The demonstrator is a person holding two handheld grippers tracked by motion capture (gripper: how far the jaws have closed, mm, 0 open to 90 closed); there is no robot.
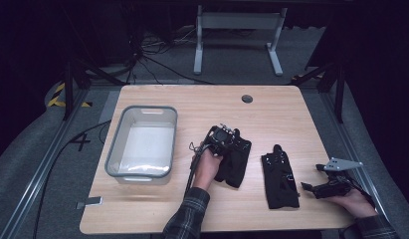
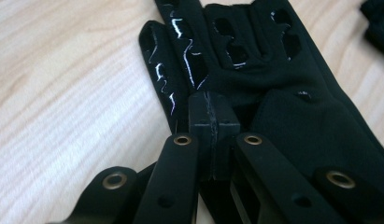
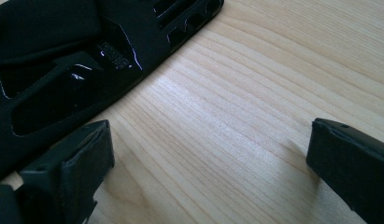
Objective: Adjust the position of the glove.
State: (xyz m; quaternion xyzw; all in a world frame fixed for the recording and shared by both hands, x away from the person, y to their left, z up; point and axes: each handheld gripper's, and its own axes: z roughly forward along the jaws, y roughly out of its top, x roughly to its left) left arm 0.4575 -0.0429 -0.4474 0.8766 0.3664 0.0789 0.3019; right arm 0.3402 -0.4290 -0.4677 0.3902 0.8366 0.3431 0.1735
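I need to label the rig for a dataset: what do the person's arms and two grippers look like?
Both sleeves are dark plaid. The left gripper is black, a thin cable trailing back. The right gripper is black too, topped by a grey three-cornered plate. Brass rivets dot the left gripper's linkage.

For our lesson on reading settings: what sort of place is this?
Probably a lab recording station: a wooden table on dark carpet, floor cables, hazard tape, and a hand-held claw with its own camera.
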